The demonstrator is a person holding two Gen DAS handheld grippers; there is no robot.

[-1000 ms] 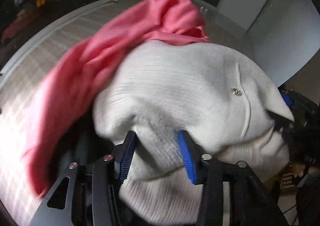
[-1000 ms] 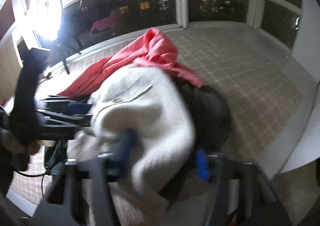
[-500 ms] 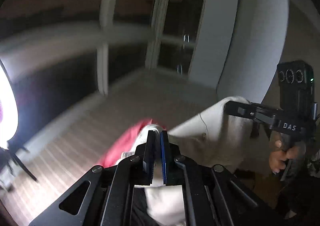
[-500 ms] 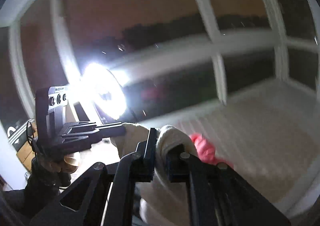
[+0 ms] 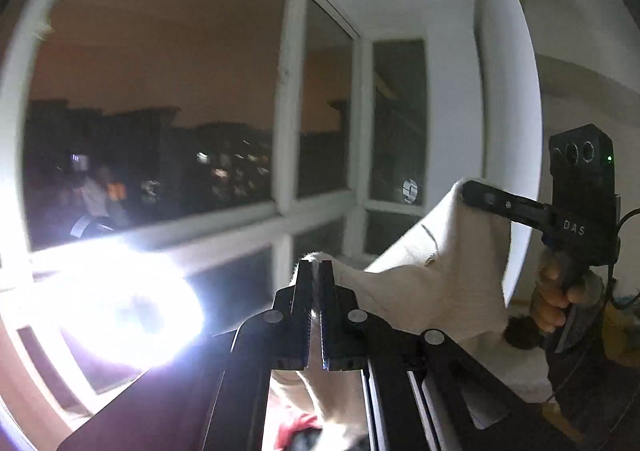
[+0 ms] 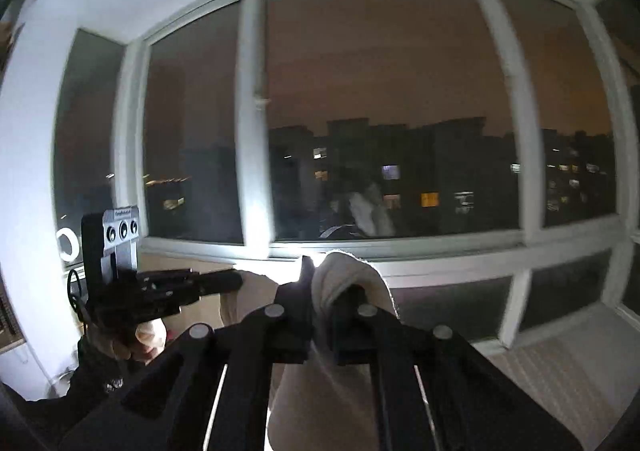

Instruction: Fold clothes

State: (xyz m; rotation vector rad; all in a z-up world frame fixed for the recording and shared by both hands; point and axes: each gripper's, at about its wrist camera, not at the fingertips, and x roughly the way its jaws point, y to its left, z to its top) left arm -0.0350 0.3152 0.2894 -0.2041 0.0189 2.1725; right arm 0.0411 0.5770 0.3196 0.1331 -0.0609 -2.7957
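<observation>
Cream sweater (image 5: 436, 283), plain knit; red garment (image 5: 296, 427) (just a scrap) below; black hand-held gripper (image 5: 318, 271); white window frames (image 6: 252, 131).

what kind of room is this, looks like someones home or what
Probably a home, likely an enclosed balcony or bay-window nook high in an apartment block. White-framed windows wrap around the corner, lit apartment buildings stand outside at night, and a cream sweater is held up for folding.

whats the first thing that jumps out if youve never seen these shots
The glaring white light at the lower left of the left wrist view hits first, washing out the window frame around it. Next comes the cream sweater, stretched in mid-air between the left gripper and the right gripper, both clamped on it. Behind, big windows show a dark city skyline.
</observation>
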